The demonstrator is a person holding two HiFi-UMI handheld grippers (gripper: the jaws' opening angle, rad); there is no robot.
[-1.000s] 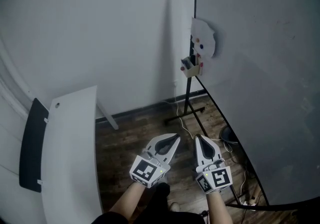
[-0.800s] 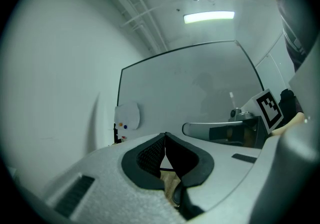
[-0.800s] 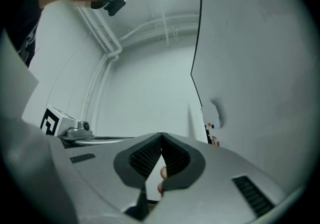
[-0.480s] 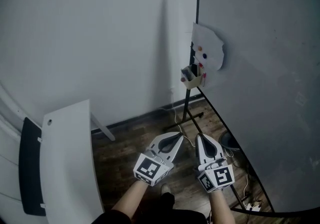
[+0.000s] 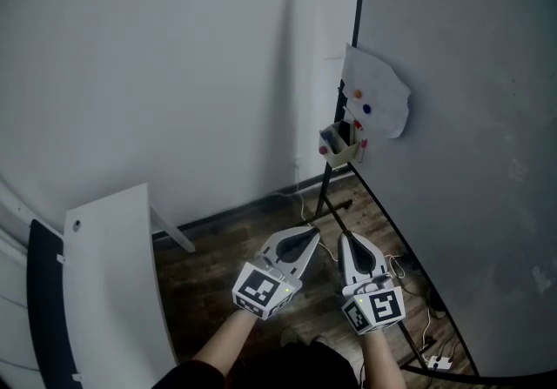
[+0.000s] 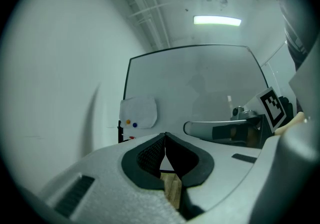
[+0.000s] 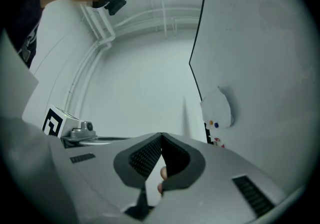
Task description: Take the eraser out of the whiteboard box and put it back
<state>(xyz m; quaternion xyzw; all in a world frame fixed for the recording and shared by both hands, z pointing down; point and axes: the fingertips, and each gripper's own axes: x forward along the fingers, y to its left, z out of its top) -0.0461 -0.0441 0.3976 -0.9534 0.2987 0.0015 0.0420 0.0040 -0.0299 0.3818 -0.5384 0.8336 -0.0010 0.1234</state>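
The small beige whiteboard box (image 5: 340, 144) hangs at the left edge of the whiteboard (image 5: 461, 161), below a white sheet (image 5: 377, 102) pinned with coloured magnets. Dark things sit in the box; I cannot make out the eraser among them. My left gripper (image 5: 306, 236) and right gripper (image 5: 345, 240) are held side by side over the floor, well short of the box, both pointing toward it. Both are shut with nothing between the jaws, as the left gripper (image 6: 165, 136) and right gripper (image 7: 161, 137) show in their own views. The sheet (image 6: 139, 113) lies ahead of the left one.
A white tabletop (image 5: 109, 291) with a dark panel (image 5: 43, 309) beside it stands at the left. The whiteboard's black stand (image 5: 326, 191) and its lower frame run across the wooden floor (image 5: 218, 257). Cables and a power strip (image 5: 438, 363) lie at the lower right.
The box and the sheet have shifted right and lower in the head view and look larger, as I come closer to the whiteboard. Both grippers stay shut, side by side.
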